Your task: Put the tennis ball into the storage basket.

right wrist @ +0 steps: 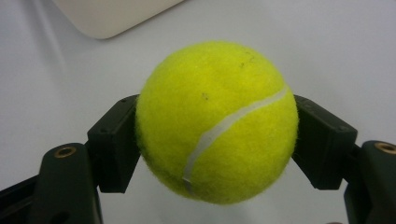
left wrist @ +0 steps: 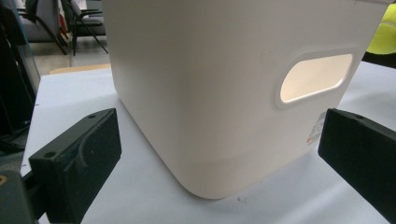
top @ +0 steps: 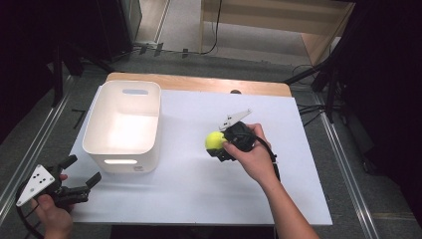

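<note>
The white bin [left wrist: 224, 93] hides most of the tennis ball [left wrist: 385, 32], cut off at the frame's edge.

A white worktop [top: 199, 194] with a wooden far edge stands on grey floor [top: 348, 164]. Beyond it sits pale wooden furniture [top: 278, 20]. Dark curtains [top: 393, 74] flank both sides.

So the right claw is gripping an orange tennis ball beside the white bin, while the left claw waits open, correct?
Not quite: the tennis ball is yellow-green, not orange, as the right gripper view shows. The right claw does grip it beside the white bin, and the left claw waits open.
</note>
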A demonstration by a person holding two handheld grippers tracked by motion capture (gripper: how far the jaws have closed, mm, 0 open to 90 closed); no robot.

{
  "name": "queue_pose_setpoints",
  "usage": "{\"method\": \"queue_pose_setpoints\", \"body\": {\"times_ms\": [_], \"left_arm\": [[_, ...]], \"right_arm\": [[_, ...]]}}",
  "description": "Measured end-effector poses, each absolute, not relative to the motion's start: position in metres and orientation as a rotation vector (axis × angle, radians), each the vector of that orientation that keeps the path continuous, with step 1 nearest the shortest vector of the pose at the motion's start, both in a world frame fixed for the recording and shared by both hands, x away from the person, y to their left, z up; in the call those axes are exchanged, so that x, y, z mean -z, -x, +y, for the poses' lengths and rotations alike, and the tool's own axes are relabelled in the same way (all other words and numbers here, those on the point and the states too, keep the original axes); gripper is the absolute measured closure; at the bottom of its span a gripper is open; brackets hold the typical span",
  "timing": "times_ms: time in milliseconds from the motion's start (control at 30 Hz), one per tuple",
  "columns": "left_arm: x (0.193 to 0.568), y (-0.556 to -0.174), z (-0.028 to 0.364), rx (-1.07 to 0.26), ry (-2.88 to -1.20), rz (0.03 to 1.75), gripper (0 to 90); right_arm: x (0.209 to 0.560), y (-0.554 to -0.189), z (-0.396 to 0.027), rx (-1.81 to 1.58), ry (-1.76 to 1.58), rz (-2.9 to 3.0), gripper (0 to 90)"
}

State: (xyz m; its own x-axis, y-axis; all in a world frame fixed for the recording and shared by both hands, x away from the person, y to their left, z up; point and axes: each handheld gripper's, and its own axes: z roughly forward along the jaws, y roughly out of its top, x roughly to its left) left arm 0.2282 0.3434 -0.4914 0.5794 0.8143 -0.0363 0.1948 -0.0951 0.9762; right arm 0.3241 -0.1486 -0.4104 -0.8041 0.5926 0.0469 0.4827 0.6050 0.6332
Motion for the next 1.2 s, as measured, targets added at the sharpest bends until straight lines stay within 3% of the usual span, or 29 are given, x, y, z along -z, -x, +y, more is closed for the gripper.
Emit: {"method": "queue_pose_setpoints", "body": {"times_ms": [1200], "left_arm": [[0.491, -0.228, 0.344, -0.645, -1.615, 0.845, 0.0]], "right_arm": [[0.393, -0.336, -0.103, -0.984, -0.773, 2.712, 23.8]]}}
